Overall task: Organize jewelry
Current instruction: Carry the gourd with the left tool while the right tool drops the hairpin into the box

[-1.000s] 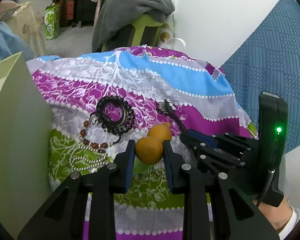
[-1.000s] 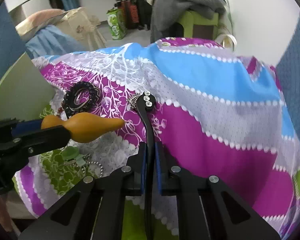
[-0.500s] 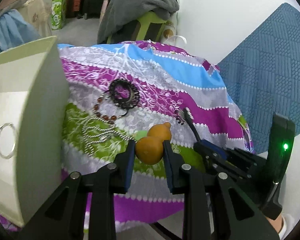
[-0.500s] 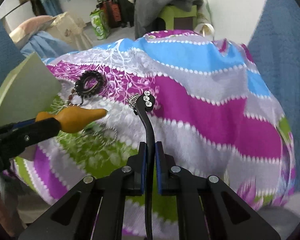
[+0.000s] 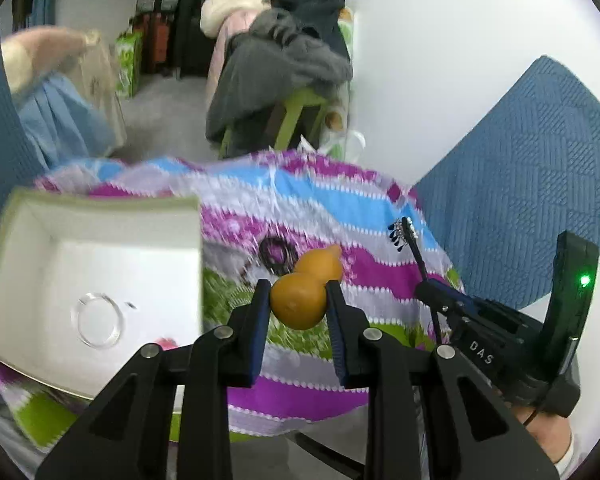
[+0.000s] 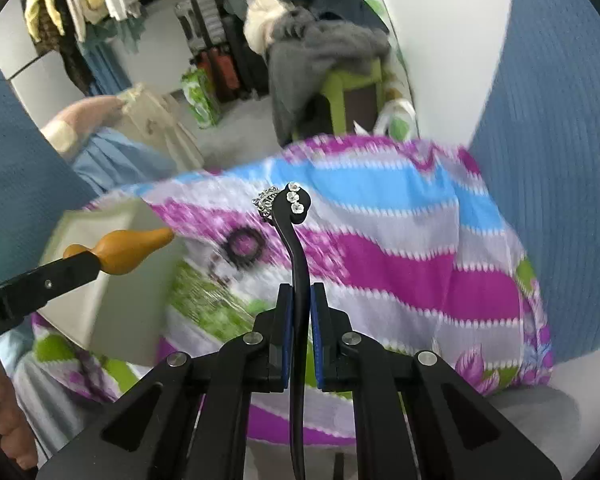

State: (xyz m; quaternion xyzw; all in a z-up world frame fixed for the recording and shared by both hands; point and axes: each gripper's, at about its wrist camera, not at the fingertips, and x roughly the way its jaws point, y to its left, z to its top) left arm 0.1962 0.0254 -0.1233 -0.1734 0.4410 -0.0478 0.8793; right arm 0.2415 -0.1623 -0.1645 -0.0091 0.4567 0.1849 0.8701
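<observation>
Left gripper (image 5: 298, 300) clamped on orange gourd-shaped pendant (image 5: 304, 292), held above striped cloth (image 5: 340, 208), just right of white box (image 5: 40, 240). Gourd: smooth, glossy, rigid, likely light; round bulb could slip, so pads across widest belly suit it.

Right gripper (image 6: 299, 316) jaws together on thin black hair stick (image 6: 296, 240), curved, stiff, with small white flowers and dangling silver charm at head. Best held mid-shaft, away from fragile charm.

Clear bangle (image 5: 98, 322) lies in box.

Black left gripper (image 5: 298, 312), right gripper (image 6: 299, 318): blue pads, silver screws (green LED, "DAS" lettering).
</observation>
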